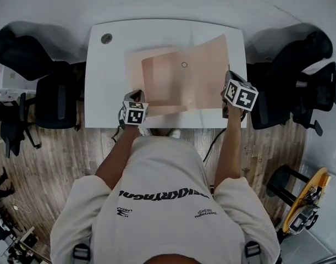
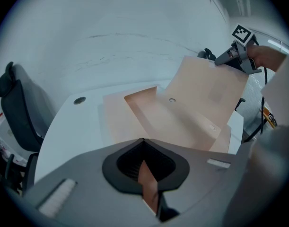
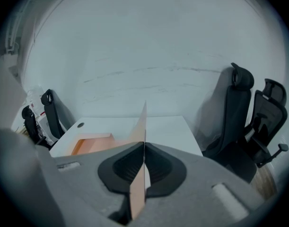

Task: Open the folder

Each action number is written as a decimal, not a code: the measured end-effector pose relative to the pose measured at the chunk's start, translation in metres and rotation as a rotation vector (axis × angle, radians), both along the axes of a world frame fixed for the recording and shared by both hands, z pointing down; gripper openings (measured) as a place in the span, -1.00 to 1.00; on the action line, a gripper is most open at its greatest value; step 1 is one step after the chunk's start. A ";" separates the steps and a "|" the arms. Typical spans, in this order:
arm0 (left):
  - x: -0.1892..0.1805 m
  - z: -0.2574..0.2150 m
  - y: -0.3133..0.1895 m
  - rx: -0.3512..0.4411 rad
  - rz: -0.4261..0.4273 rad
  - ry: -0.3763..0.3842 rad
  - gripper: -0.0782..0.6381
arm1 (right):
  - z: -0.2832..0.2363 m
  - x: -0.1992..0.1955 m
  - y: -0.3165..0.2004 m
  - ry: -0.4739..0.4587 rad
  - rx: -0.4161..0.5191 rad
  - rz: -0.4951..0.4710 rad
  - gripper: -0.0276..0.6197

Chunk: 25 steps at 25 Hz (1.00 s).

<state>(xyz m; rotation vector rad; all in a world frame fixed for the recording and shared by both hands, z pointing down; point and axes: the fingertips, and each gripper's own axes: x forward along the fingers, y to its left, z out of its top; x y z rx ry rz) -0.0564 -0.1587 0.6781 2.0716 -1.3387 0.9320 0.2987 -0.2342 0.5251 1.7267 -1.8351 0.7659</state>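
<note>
Folder [image 1: 162, 84] clamped by left gripper [image 1: 136, 95]; right gripper [image 1: 229, 77] holds cover [image 1: 209, 70] raised.

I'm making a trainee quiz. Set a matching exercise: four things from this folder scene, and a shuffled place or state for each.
1. left claw
2. right claw
3. folder cover
4. grommet

A. lifted, curving off the table
B. shut on near edge of back sheet
C. table's far left corner
D. shut on the cover's right edge

Pairs: 1-B, 2-D, 3-A, 4-C
</note>
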 end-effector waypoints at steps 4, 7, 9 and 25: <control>-0.002 -0.001 -0.001 0.000 -0.004 -0.003 -0.80 | 0.006 0.012 0.001 0.010 -0.010 0.020 -0.89; -0.003 -0.001 -0.001 0.000 -0.007 -0.010 -0.80 | 0.012 0.023 0.003 0.004 -0.018 0.036 -0.89; -0.004 -0.001 -0.002 0.000 -0.009 -0.013 -0.80 | 0.017 0.029 0.005 -0.003 -0.028 0.050 -0.88; -0.010 0.001 -0.005 -0.004 -0.033 -0.024 -0.80 | 0.042 0.056 0.011 0.096 -0.072 0.062 -0.80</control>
